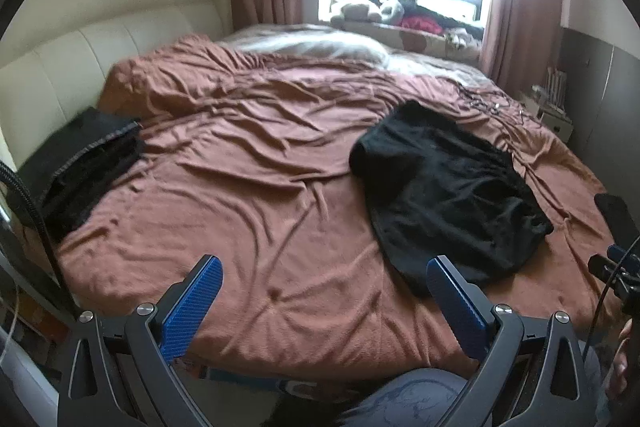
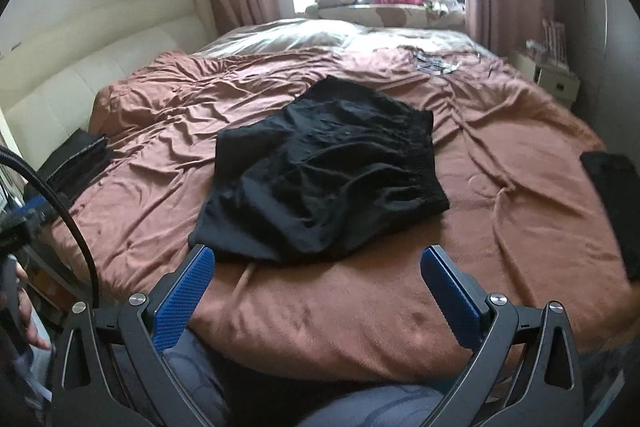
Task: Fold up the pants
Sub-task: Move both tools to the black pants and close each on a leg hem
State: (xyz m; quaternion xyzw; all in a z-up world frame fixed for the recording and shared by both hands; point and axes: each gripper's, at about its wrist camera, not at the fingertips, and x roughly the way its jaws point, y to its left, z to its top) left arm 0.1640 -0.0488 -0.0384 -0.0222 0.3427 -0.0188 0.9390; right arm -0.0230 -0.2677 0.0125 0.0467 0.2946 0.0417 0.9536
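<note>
Black pants [image 2: 320, 175] crumpled in a heap on rust-brown bedspread [image 2: 500, 187]

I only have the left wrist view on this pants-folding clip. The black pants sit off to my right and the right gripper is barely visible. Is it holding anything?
Observer: No. The right gripper is open and empty, short of the black pants.
Operator: Anything at the bed's right edge?
Observer: A flat dark object lies on the brown cover there.
Operator: How do the pants sit for the right side?
Observer: Centred straight ahead, crumpled, near edge between its fingers.
</note>
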